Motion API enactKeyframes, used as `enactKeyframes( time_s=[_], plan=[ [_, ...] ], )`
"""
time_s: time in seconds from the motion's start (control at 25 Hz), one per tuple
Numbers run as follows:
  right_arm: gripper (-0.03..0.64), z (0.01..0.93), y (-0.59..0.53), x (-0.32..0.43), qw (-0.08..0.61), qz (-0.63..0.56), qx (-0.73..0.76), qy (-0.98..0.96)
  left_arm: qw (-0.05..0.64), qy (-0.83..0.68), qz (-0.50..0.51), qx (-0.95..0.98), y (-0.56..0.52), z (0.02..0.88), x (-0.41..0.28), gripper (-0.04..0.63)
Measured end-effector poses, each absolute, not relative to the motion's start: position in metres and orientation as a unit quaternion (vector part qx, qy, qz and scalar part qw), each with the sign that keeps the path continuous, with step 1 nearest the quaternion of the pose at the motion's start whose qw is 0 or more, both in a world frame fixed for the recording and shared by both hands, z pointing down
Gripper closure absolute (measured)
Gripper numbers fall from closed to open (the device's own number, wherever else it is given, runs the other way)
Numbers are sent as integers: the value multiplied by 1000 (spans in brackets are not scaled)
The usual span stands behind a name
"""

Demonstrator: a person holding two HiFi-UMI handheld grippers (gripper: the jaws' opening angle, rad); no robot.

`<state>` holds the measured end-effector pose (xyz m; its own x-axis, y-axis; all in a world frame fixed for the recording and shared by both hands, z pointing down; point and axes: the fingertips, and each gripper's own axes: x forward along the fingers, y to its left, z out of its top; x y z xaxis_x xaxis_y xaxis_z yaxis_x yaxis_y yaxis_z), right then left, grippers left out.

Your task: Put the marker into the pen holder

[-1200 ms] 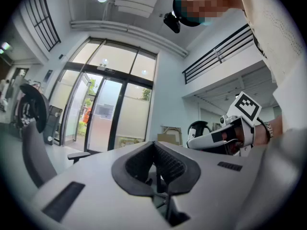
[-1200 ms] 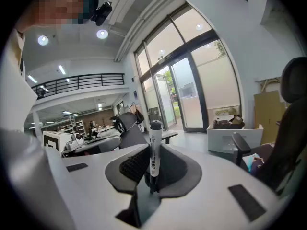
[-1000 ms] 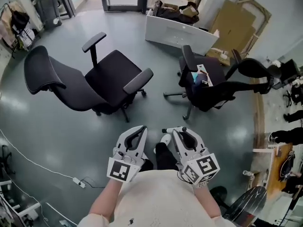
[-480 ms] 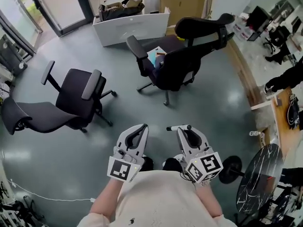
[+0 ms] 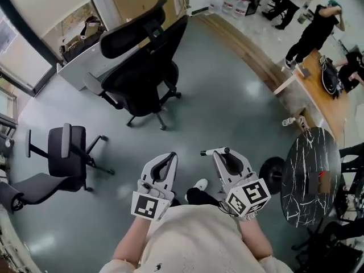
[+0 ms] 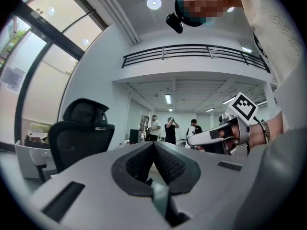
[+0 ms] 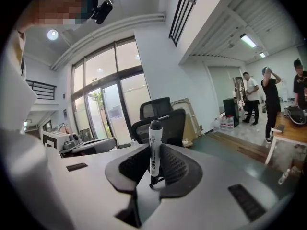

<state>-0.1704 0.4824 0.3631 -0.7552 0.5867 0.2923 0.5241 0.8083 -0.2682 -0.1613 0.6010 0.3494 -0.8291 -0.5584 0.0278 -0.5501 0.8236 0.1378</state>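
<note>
Right gripper view: right gripper (image 7: 154, 166) pinches a white-barrelled marker with black cap (image 7: 154, 145). The marker stands upright between the ribbed black pads, caught near its lower end, with most of the barrel and the cap clear above the jaws.

Left gripper view: left gripper (image 6: 154, 153) has its jaws pressed together, nothing between them.

Head view: both grippers are held close to the person's body over a grey-green floor (image 5: 227, 90). A black high-backed office chair (image 5: 142, 67) stands well ahead. A round black marble-patterned table (image 5: 301, 152) sits near the right edge of the view, with something small and red on it, too small to name. No pen holder is visible in any view.

Risks, as I judge them:
- With 1 short contact low on the barrel, the marker could pivot or slide out under a jolt.
- A tilted marker would meet the holder's rim instead of dropping in.
- The protruding cap could snag on the table edge.
</note>
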Motion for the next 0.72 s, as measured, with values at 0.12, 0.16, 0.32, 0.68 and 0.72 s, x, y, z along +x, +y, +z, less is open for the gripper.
enactKeyframes(
  time_s=[0.12, 0.16, 0.32, 0.68, 0.72],
  plan=[
    [537, 356, 429, -168, 176, 94, -251, -947, 42, -936, -60, 345, 544, 347, -169, 586],
    [537, 355, 414, -167, 174, 97, -237, -951, 42, -929, -59, 362, 527, 346, -171, 586],
    [537, 350, 357, -159, 164, 114, -179, -963, 38, -912, -74, 402, 468, 340, -178, 586],
    [537, 362, 258, -138, 161, 145, 0, -976, 67, -822, -34, 565, 359, 358, -191, 586],
    [537, 362, 250, -137, 162, 146, 19, -976, 67, -809, -34, 582, 347, 358, -194, 586]
  ],
)
